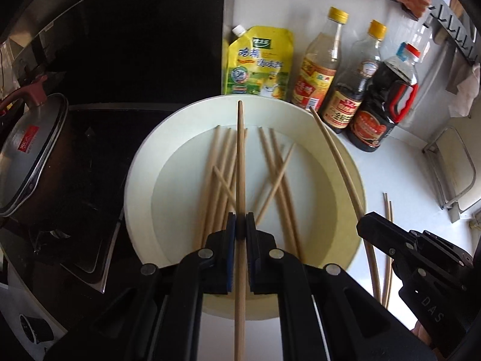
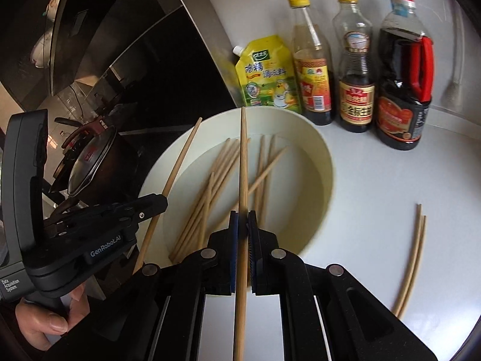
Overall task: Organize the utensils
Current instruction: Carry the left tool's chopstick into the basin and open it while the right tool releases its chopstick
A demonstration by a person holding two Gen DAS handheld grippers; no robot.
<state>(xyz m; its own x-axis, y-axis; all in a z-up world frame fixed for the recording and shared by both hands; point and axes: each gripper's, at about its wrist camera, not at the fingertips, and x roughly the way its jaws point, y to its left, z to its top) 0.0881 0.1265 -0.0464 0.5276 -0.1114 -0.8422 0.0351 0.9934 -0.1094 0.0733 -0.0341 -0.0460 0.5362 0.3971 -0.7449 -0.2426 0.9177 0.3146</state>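
Two grippers, left gripper [image 1: 240, 225] marked "GenRobot.AI", right gripper [image 2: 243, 225], each clamp one pale wooden chopstick [image 1: 240, 162] over the white bowl [image 1: 144, 162].

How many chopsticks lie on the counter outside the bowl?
2: a pair of chopsticks lying side by side on the white counter, right of the bowl. Others may be hidden.
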